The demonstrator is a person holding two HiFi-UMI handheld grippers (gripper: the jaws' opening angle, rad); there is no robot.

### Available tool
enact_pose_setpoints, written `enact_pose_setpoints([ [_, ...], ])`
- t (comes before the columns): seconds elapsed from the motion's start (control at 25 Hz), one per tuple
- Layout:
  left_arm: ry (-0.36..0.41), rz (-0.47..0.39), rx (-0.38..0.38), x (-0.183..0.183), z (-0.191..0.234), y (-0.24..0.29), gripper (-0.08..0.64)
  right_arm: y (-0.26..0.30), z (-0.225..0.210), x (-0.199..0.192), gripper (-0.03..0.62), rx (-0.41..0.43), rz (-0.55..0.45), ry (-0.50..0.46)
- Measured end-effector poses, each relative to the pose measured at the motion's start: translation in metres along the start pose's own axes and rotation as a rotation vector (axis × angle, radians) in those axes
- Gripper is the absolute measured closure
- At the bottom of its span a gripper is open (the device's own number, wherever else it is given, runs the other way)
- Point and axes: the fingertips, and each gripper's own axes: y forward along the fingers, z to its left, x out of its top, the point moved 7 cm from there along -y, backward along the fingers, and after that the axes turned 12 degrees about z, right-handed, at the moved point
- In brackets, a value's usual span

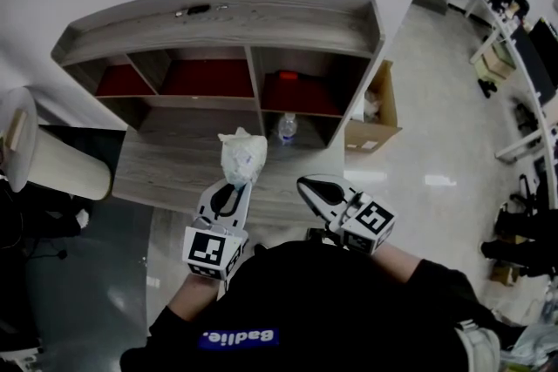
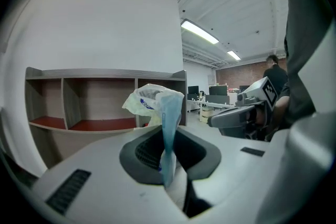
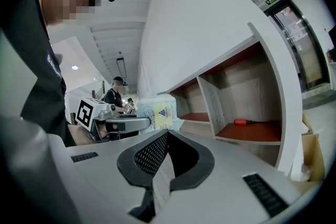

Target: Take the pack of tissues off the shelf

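Before the grey wooden shelf (image 1: 218, 13), the left gripper (image 1: 234, 185) pinches the crinkly white-blue plastic tissue pack (image 1: 242, 154) by its thin flap. A jolt could slip that slim hold free. The right gripper (image 1: 307, 183) is closed and empty.

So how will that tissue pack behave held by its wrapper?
Probably light: the tissue pack stands up from the left tool by a pinch of wrapper alone. Likely soft and crinkly; it looks crumpled. It may slip.

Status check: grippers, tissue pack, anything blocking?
Left gripper shut on pack of tissues, held up in front of shelf. Right gripper shut, empty. Bottle behind, not blocking.
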Motion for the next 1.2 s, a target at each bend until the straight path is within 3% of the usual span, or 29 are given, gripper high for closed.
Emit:
enact_pose_setpoints([
  [0.68, -0.045, -0.015, -0.084, -0.012, -0.020, 0.000, 0.520, 0.006, 0.003, -0.001, 0.566, 0.008, 0.008, -0.005],
  [1.2, -0.050, -0.014, -0.088, -0.012, -0.019, 0.004, 0.520, 0.006, -0.001, -0.001, 0.566, 0.008, 0.004, -0.002],
])
